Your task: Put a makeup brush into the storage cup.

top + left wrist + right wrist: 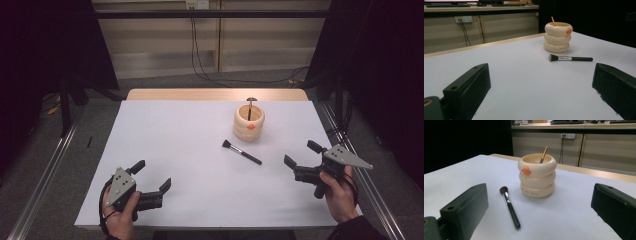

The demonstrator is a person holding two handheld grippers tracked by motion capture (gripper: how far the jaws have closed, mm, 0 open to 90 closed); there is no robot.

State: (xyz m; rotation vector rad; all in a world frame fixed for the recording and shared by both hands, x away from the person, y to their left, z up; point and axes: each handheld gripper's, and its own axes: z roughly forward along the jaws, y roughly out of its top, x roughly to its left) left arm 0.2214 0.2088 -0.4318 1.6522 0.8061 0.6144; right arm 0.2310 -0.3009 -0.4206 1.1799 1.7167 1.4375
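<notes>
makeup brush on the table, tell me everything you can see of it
The makeup brush has a fluffy dark bristle head with paler tips, a silvery ferrule and a slim glossy black handle. It lies flat on the white table, just in front of the cream ringed holder and not touching it, bristles nearer the person's left. No gripper touches it.

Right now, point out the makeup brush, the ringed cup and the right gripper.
makeup brush (242,152), high view, on the handle near the ferrule.
ringed cup (537,180), right gripper view, on the middle ring.
right gripper (300,156), high view, midway between its fingertips.
</notes>
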